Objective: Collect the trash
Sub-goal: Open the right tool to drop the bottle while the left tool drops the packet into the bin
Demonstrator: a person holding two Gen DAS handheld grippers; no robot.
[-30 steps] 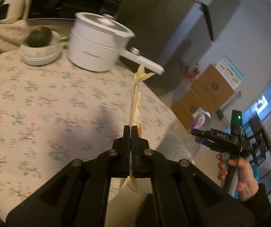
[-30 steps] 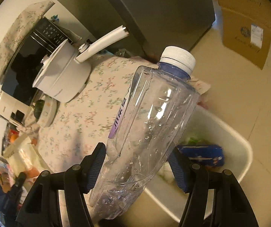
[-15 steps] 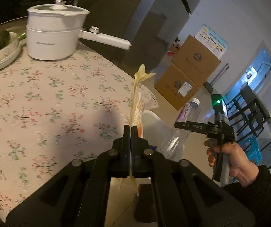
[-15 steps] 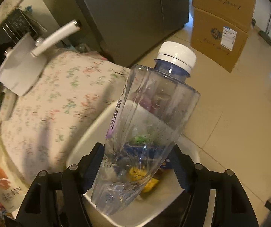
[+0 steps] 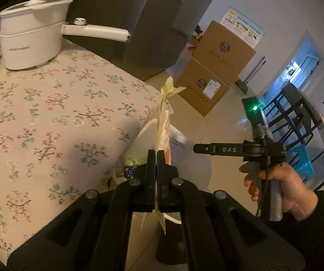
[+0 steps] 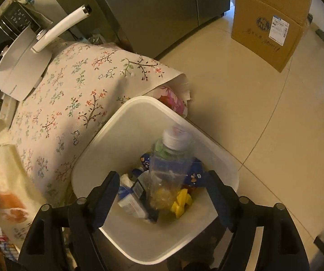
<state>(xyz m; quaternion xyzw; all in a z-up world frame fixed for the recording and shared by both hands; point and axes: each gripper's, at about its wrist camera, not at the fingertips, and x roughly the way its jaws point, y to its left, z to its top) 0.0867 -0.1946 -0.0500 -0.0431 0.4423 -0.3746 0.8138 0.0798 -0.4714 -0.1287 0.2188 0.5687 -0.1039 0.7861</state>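
A: So, L side first?
B: White pot [image 5: 32, 43] at the far edge of the floral table [image 5: 49, 117]. Left gripper [image 5: 156, 158] is clamped on a cream wrapper [image 5: 164, 126], held over the table's corner above the white bin [image 6: 139, 117].
A: And R?
B: Right gripper [image 6: 162, 187] is over the bin w/ jaws opening, nothing pinched; clear bottle [image 6: 171, 162] sits inside among other trash, free of the pads.

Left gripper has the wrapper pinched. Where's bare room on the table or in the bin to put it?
Bare tablecloth runs from the white pot to the table edge by the bin. The bin is crowded at the bottom: plastic bottle, cartons, wrappers. The free drop path lies inside its near-table wall, clear of the open right gripper.
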